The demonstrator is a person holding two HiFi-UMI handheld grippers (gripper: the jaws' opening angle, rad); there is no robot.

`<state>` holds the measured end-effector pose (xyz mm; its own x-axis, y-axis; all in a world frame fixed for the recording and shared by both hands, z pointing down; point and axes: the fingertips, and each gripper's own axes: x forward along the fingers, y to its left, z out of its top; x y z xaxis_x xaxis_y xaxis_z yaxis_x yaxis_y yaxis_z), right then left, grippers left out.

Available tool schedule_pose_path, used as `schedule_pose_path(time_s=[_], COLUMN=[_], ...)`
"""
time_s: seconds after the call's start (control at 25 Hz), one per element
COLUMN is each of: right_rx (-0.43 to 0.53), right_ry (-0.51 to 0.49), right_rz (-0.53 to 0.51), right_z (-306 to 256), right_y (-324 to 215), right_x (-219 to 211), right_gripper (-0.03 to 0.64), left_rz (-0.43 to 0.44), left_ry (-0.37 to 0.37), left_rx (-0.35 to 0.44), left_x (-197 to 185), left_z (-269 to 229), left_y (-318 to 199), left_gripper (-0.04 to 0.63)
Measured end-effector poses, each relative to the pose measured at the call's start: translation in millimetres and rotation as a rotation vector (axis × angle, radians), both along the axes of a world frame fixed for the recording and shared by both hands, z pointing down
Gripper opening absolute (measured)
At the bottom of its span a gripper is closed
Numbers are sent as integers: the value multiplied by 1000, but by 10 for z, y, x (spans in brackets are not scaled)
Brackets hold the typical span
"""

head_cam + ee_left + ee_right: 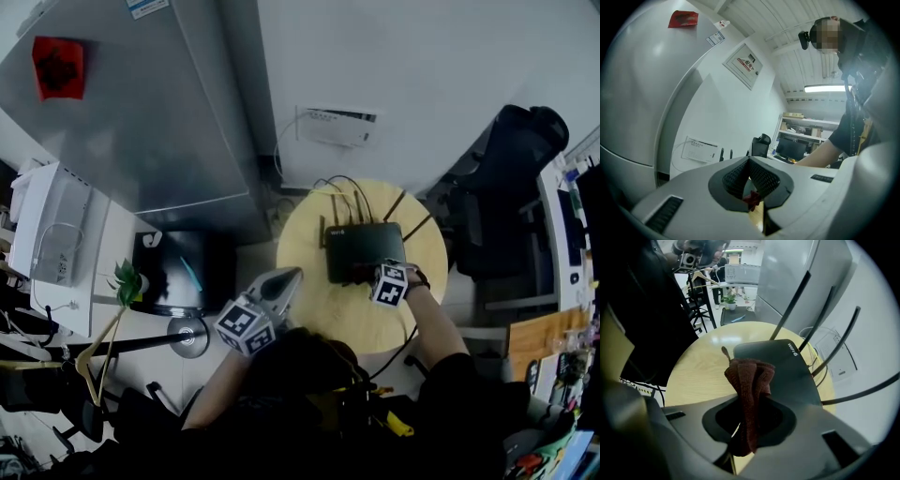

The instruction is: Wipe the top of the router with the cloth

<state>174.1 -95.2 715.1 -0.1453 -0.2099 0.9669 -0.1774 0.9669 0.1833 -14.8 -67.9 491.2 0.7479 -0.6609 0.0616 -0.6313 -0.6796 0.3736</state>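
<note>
Nearest to me, my left gripper [289, 277] hangs in the air just off the tabletop's [305, 246] near-left edge, its jaws pressed together with no cloth in them; a small red bit shows low between the pads, and I cannot tell what it is. Further in, over the middle of the round wooden top, my right gripper [366, 275] pinches the red-brown cloth [749, 376]. The cloth is squeezed between the jaws, and its bunched free end stands out over the near edge of the router [364, 250]. I cannot tell whether it presses on the lid. The router is a flat black box lying on the far half of the tabletop, with its top facing up. Its thin antennas [790, 310] rise from its far side, and cables [349, 192] loop over the far edge behind it. On the wall beyond hangs a white box [337, 126].
</note>
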Motion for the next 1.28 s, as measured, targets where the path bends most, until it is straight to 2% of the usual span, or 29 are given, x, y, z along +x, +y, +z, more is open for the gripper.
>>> schedule_pose_path(time_s=[0.28, 0.48, 0.6, 0.76, 0.84, 0.88, 0.96, 1.08, 1.16, 1.28], right_rx=[-4, -39, -102, -278, -285, -232, -26, 271, 362, 431], right_ry=[1, 10, 15, -11, -63, -86, -85, 9, 48, 92], right_rz=[16, -16, -23, -13, 8, 20, 40, 34, 15, -2], right_z=[-10, -6, 3, 56, -58, -144, -328, -517, -489, -359], right_y=[102, 194, 249, 381, 269, 116, -334, -896, -1079, -1218], right_x=[36, 52, 116, 289, 351, 381, 500, 661, 663, 605], right_gripper=[69, 69, 69, 69, 68, 67, 69, 69, 67, 67], left_rz=[28, 36, 37, 32, 24, 19, 11, -3, -12, -21], left_ry=[6, 15, 10, 6, 5, 4, -1, -16, -33, -51], left_rx=[10, 5, 2, -2, -5, -7, -12, -25, -40, -68], left_x=[75, 108, 129, 132, 130, 124, 110, 79, 51, 43], left_z=[-33, -13, -10, -3, 9, 16, 29, 75, 132, 204], left_y=[-6, -10, -15, -27, -35, -42, -55, -55, -47, -31], left_gripper=[-3, -3, -3, -3, -3, -3, -3, -3, -3, -3])
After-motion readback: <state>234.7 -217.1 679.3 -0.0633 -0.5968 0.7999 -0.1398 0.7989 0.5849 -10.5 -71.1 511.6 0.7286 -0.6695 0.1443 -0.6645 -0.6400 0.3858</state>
